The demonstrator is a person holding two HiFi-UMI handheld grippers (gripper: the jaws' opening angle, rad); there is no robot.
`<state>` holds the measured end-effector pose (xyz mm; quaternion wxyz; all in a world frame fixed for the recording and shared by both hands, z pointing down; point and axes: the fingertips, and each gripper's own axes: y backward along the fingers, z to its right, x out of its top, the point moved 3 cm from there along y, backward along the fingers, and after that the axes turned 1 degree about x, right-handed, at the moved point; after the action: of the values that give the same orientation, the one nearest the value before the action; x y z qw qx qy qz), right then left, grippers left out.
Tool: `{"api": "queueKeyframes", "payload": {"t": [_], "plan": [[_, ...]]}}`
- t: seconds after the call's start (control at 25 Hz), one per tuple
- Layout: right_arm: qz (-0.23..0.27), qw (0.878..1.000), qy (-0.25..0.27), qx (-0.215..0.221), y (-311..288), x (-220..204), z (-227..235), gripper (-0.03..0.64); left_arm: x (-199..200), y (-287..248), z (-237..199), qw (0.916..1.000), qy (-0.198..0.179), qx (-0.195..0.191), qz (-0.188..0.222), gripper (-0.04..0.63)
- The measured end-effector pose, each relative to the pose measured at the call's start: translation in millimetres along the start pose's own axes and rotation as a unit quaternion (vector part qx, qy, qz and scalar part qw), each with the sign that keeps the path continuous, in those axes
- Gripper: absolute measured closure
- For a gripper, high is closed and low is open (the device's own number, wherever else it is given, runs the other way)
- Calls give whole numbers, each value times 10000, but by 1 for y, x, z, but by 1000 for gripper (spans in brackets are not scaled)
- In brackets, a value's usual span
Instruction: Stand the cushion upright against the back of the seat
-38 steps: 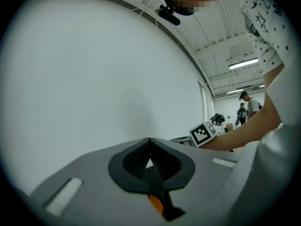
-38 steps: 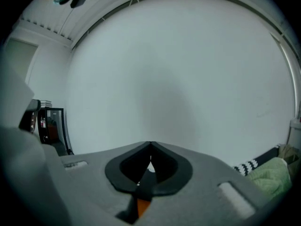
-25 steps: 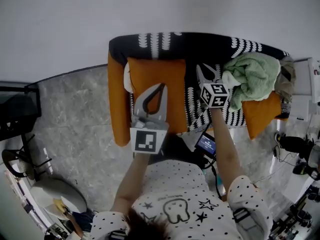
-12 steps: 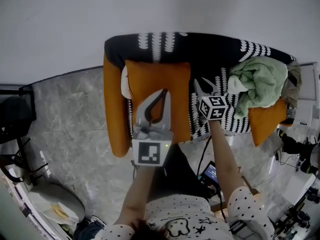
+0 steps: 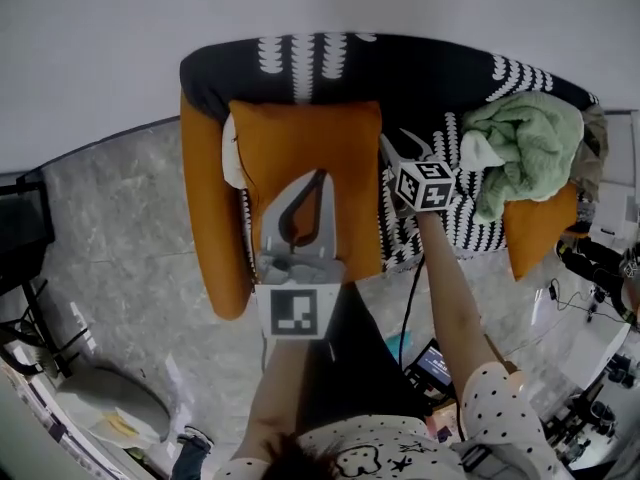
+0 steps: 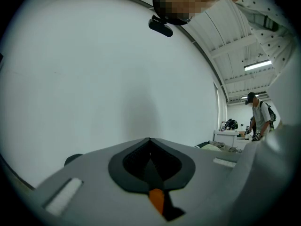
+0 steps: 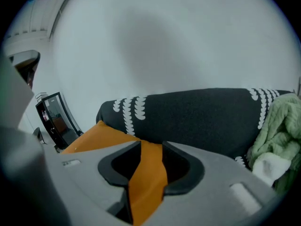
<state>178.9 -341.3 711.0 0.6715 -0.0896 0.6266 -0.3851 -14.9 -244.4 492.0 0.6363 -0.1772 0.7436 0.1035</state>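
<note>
The orange cushion [image 5: 300,148] rests on the left part of the black, white-patterned sofa [image 5: 420,78], its top edge by the backrest. My left gripper [image 5: 319,174] hovers over the cushion's middle, and in the left gripper view its tips [image 6: 149,140] meet, so it is shut, with only an orange sliver showing low in the gap. My right gripper [image 5: 402,146] is at the cushion's right edge. Its jaws have just been opening and now stand apart, with a strip of the cushion [image 7: 146,173] between them in the right gripper view [image 7: 151,145].
A green blanket [image 5: 520,143] is heaped on the sofa's right side above a second orange cushion [image 5: 538,233]. The orange armrest [image 5: 205,218] borders the cushion on the left. A lit screen [image 5: 437,363] and a cable lie on the marble floor.
Both grippers have come down closer to the sofa. The right gripper's jaws stand wider at the cushion's right edge. The cushion has stayed where it was.
</note>
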Motion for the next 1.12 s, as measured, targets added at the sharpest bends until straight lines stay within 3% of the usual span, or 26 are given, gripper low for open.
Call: {"api": "queueKeyframes", "payload": {"t": [0.56,0.88,1.0,1.12], "plan": [[-529,9965,-644,-107,-62,-40,36,437,-48,-18,-9,9993,54,-24,-381,598],[-1021,9913,-815,146,-93,-56,41,416,-51,-34,-19,9991,221,64,-370,598],[-1083,9845,-1371,177,-100,-68,49,384,-50,-39,-26,9990,234,95,-370,598],[-1106,9691,-2168,407,-107,-79,53,357,-51,-46,-30,9989,239,110,-376,598]]}}
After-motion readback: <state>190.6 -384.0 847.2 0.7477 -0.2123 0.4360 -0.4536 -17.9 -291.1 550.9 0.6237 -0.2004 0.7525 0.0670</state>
